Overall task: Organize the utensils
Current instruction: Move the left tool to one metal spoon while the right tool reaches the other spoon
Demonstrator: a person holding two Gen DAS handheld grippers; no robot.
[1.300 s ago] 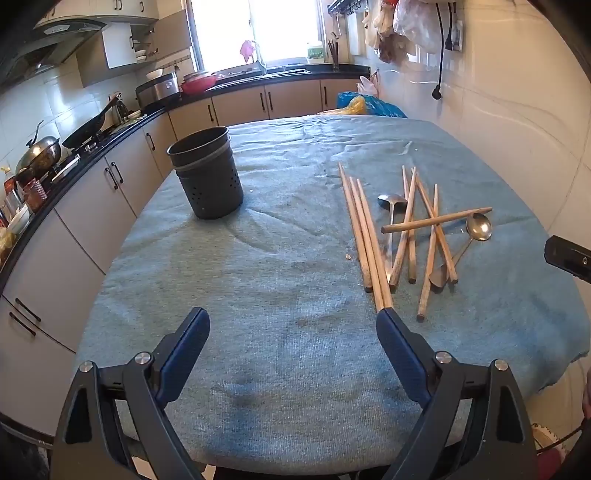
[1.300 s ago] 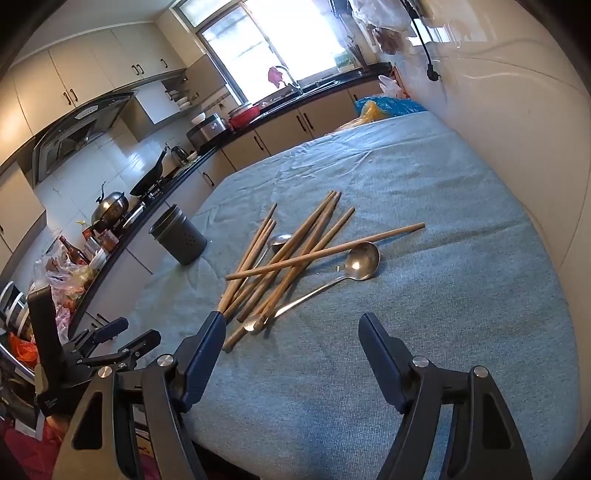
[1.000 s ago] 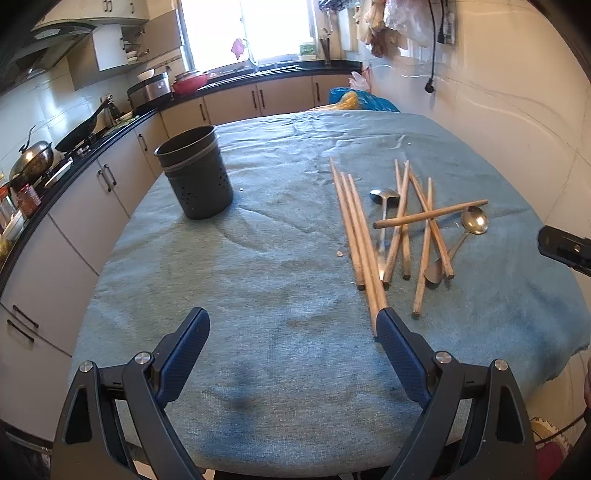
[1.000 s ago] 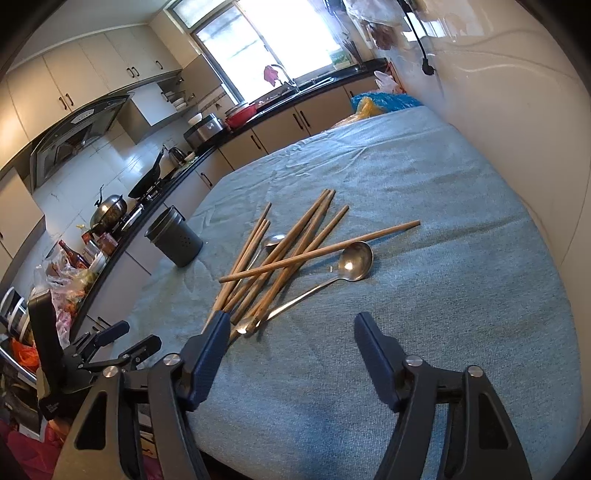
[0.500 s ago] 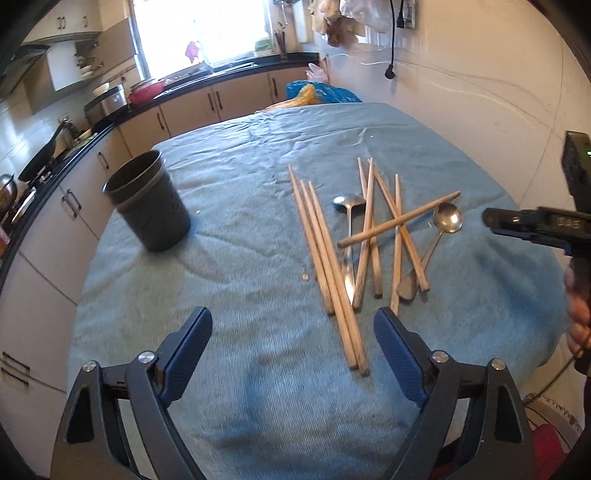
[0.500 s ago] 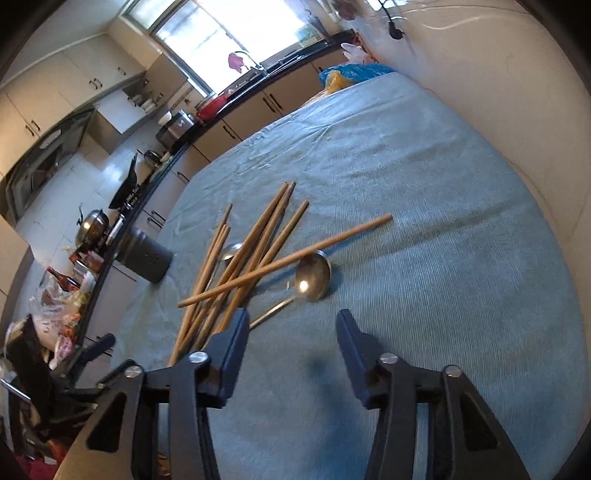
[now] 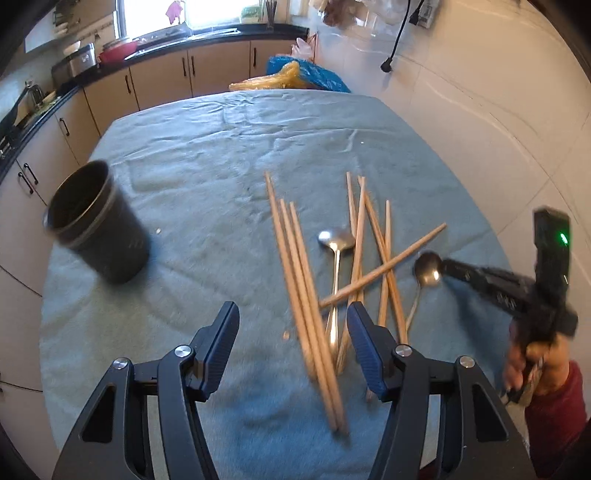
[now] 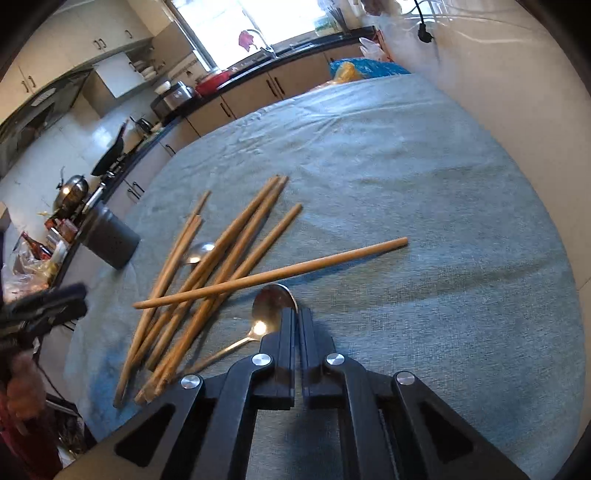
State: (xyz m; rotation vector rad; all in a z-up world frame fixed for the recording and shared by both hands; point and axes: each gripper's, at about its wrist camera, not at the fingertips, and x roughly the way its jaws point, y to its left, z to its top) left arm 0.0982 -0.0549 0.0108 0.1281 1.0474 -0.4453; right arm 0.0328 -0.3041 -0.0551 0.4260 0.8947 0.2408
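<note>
Teal cloth (image 7: 207, 177) under scattered wooden chopsticks (image 7: 306, 291)

Daylit kitchen, fisheye views, some motion blur

We see strong daylight from the window (image 8: 280, 22) at the back, blown out to white, and a paler wash on the wall (image 7: 480, 110). The table (image 8: 424, 177) is evenly lit, with soft shadows under the chopsticks (image 8: 236, 243) and a bright glint on the spoon (image 8: 271, 306). In the left view the cup (image 7: 96, 229), the near chopstick ends and the right tool (image 7: 445, 266) are smeared by motion. Both views bow outward and darken to black at the corners.
</note>
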